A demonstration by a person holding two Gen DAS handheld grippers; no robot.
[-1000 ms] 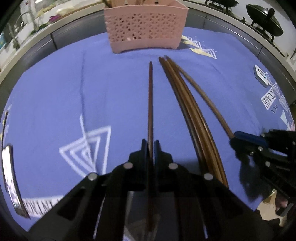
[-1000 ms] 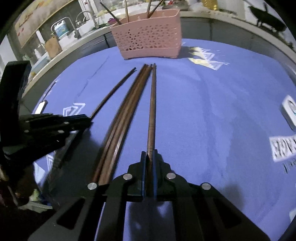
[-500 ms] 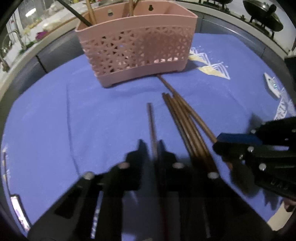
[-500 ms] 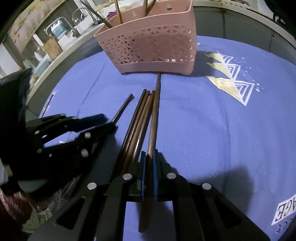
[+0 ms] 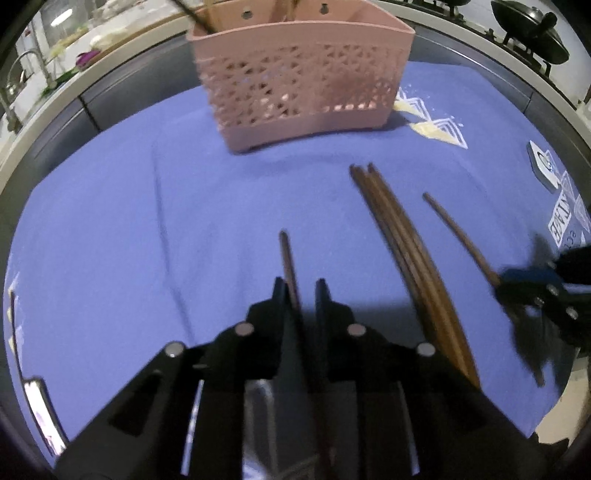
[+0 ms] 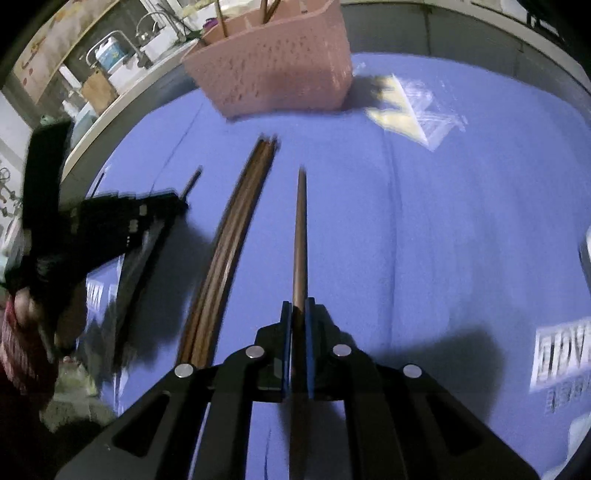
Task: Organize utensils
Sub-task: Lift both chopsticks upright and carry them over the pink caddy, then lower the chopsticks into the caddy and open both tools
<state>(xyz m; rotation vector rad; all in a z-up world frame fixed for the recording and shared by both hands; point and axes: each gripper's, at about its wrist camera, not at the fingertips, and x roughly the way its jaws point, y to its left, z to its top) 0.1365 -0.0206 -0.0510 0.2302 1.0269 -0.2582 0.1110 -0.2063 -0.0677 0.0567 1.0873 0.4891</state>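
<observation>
Lying on a blue cloth (image 5: pixel 110 229) are several brown chopsticks, with a pink perforated basket (image 5: pixel 303 74) standing at the far end of the cloth.

Left gripper (image 5: pixel 301 291): jaws stand slightly apart. A single chopstick (image 5: pixel 287 258) runs between them, close against the left finger, with a visible gap to the right finger. Whether it is still gripped cannot be told from the left wrist view. Its tip points toward the basket and stops well short of it.

Right gripper (image 6: pixel 298 310): blue-padded jaws are closed on a second chopstick (image 6: pixel 301 236), which extends straight forward toward the basket, its tip well apart from the basket's base. Whether this stick is raised off the cloth cannot be told.

Between the two held sticks lies a loose bundle of chopsticks (image 5: pixel 402 251), pressed side by side on the cloth, tips near the basket but not touching it. In the right wrist view the bundle (image 6: pixel 236 229) sits just left of the clamped stick.

The basket already holds several upright sticks (image 6: pixel 264 5). Both views are blurred. A dark wok (image 5: pixel 528 33) stands on the counter at rear right.
</observation>
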